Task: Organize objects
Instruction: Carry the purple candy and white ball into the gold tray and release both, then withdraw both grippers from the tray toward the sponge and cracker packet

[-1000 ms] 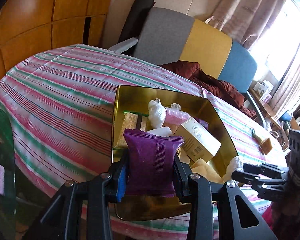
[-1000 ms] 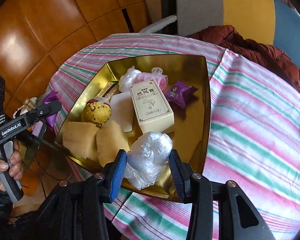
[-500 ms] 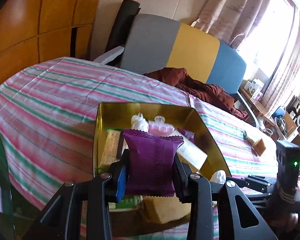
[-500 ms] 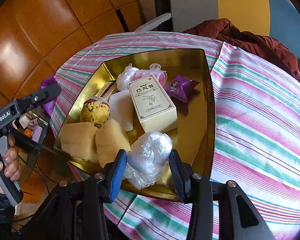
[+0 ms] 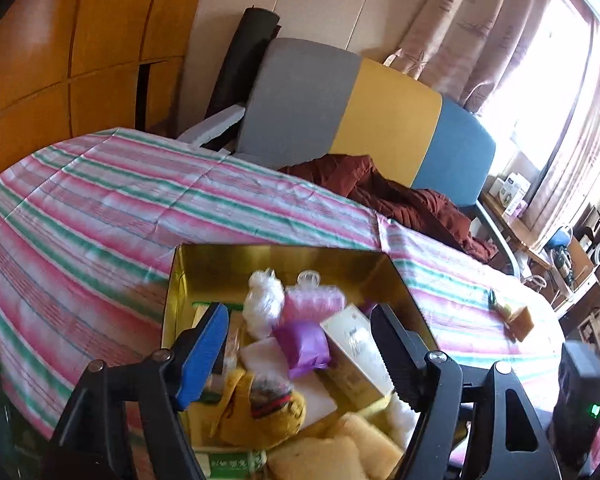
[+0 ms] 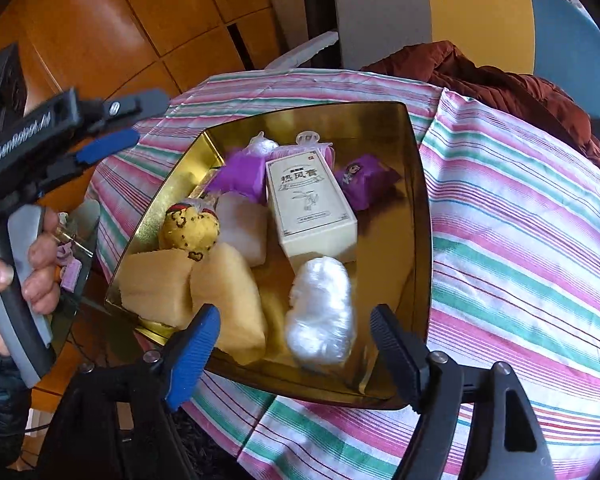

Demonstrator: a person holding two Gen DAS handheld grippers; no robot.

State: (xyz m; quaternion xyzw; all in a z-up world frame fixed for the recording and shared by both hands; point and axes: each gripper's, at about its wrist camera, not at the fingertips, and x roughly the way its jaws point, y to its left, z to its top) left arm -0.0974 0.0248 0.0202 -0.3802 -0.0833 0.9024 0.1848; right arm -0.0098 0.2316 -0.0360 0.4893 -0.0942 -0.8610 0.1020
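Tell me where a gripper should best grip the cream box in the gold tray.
Probably across the two long side walls of the cream box, near mid-length, coming from above. It lies flat, label up; its right side faces bare gold tray, but a white packet crowds the left.

Upper left: you see wood panelling (image 5: 80, 40).
Centre: your tricolour sofa (image 5: 360, 120).
Upper right: your bright curtained window (image 5: 548, 92).

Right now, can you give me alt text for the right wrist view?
The right gripper, jaws opening, hangs over a gold tray on a striped tablecloth, a clear plastic bundle lying free below. The tray also holds a cream box, sponges and purple packets.
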